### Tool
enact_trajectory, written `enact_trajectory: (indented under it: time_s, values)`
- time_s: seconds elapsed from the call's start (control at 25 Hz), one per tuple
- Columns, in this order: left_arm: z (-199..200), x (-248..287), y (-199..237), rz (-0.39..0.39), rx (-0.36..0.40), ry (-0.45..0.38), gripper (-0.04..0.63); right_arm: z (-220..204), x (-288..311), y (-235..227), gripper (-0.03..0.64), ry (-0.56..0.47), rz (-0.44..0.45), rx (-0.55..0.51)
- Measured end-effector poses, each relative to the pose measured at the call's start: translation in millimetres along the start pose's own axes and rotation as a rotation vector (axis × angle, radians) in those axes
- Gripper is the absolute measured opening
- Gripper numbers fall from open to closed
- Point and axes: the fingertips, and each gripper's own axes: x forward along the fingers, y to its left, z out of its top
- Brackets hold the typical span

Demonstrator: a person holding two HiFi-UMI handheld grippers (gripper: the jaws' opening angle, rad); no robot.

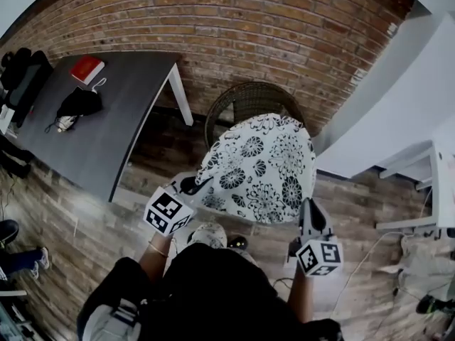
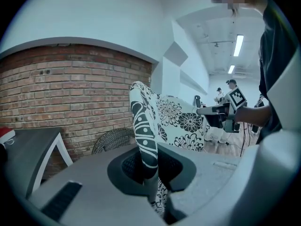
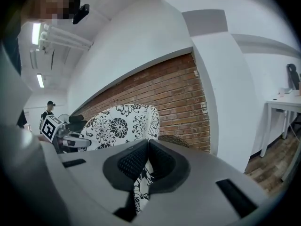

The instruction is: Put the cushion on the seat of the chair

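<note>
1. State. My left gripper (image 1: pixel 195 187) is clamped on the near left edge of the cushion (image 1: pixel 259 165). My right gripper (image 1: pixel 307 212) is clamped on its near right edge. In each gripper view the jaws pinch only a thin fold of the patterned fabric.
2. Position. In the head view the cushion hangs between the grippers in front of the wicker chair (image 1: pixel 249 98), which stands against the brick wall (image 1: pixel 249 27). The cushion covers the seat from my sight. I cannot tell whether it touches the chair.
3. Risk: slip. The hold is on the edge only. I judge that a quick swing or a slack jaw could let the fabric pull out, and the cushion would drop to the floor (image 1: pixel 370 204) in front of the chair.
4. Risk: blind placement. The seat is hidden, so I would be lowering by guesswork. The cushion could land overhanging the front rim and slide off.
5. Risk: snag. The far edge lies close to the curved backrest. If it catches there, the cushion would rest propped and tilted, not flat on the seat.
6. Risk: uneven release. If one gripper opens before the other, the cushion would pivot on the held corner and twist off line.
7. Risk: collision. The table (image 1: pixel 106 119) stands just left of the chair, so a wide sweep of the left gripper could strike its leg.
</note>
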Motion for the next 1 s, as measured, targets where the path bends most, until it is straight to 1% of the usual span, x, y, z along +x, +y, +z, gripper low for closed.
enact_trajectory:
  time_s: [0.12,0.2,0.24,0.32,0.36,0.4,0.48,0.52,0.6,0.76,0.88,1.0]
  values:
    - [-11.5,-9.6,1.7,0.024,-0.029,0.024,0.012,-8.3,4.4,8.2,0.003,0.033,0.027,0.000]
    - [-15.7,-30.3,-2.7,0.031,-0.027,0.030,0.012,-10.9,-7.1,25.4,0.003,0.029,0.036,-0.003]
    - [-12.5,-44.3,1.1,0.023,0.005,0.030,0.012,-11.2,-13.1,40.4,0.003,-0.005,0.026,0.005]
    - [4.2,-75.5,24.7,-0.010,0.134,0.025,0.012,-12.9,-19.9,81.2,0.003,-0.125,-0.019,0.050]
    - [8.2,-92.9,28.5,-0.022,0.181,0.023,0.012,-15.6,-28.8,99.4,0.003,-0.167,-0.034,0.066]
    - [7.3,-110.0,22.8,-0.027,0.201,0.024,0.012,-19.0,-42.3,112.7,0.003,-0.183,-0.040,0.073]
    - [4.4,-132.3,6.4,-0.028,0.210,0.020,0.012,-21.7,-64.7,126.0,0.003,-0.181,-0.040,0.071]
    - [4.6,-135.4,3.2,-0.028,0.213,0.019,0.012,-20.1,-68.6,128.0,0.003,-0.176,-0.039,0.067]
    - [8.6,-130.6,7.4,-0.029,0.210,0.017,0.012,-13.7,-63.1,126.6,0.003,-0.167,-0.038,0.062]
    - [22.2,-114.2,21.9,-0.030,0.176,0.000,0.012,-3.4,-39.4,119.5,0.003,-0.157,-0.033,0.067]
    - [16.6,-104.0,25.3,-0.028,0.170,0.011,0.012,-5.4,-30.6,115.6,0.003,-0.138,-0.024,0.064]
    - [6.2,-95.3,30.0,-0.014,0.144,0.020,0.012,-10.0,-23.2,108.1,0.003,-0.126,-0.018,0.055]
